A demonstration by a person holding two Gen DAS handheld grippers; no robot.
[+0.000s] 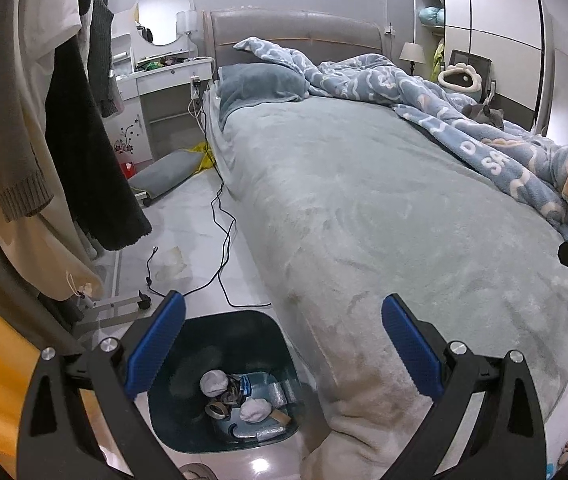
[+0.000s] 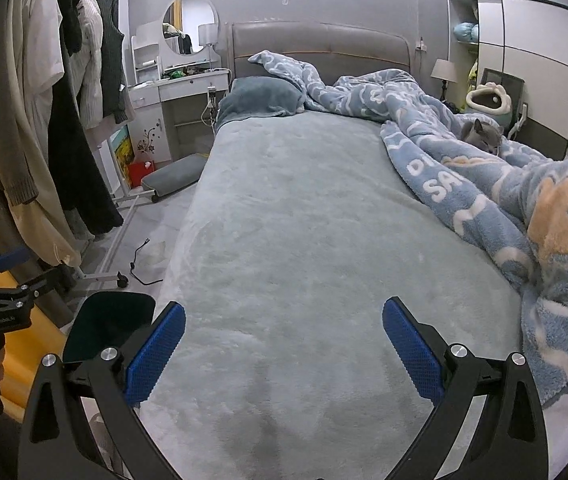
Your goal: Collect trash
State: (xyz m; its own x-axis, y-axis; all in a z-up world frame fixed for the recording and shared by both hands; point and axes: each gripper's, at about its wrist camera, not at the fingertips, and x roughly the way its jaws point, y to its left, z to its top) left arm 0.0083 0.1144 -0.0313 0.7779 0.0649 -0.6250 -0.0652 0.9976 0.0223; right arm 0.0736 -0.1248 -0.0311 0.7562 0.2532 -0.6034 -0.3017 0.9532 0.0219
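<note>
A dark teal trash bin (image 1: pixel 187 432) stands on the floor at the bed's near left corner; inside lie crumpled white tissues (image 1: pixel 213 383), a tape roll (image 1: pixel 217 410) and wrappers. My left gripper (image 1: pixel 284 346) hovers open above the bin and the bed corner, nothing between its blue pads (image 1: pixel 155 348). My right gripper (image 2: pixel 284 346) is open over the grey bedsheet (image 2: pixel 304 240), holding nothing. The bin (image 2: pixel 111 326) shows at the lower left of the right wrist view, with the left gripper (image 2: pixel 1 280) beside it, held by a hand.
A blue patterned blanket (image 2: pixel 484 184) is bunched on the bed's right side, with a grey cat (image 2: pixel 482 136) lying by it. Black cables (image 1: pixel 219 232) trail across the floor. Clothes (image 1: pixel 63 120) hang on a rack at left. A grey cushion (image 1: pixel 165 174) lies near the dresser (image 1: pixel 163 88).
</note>
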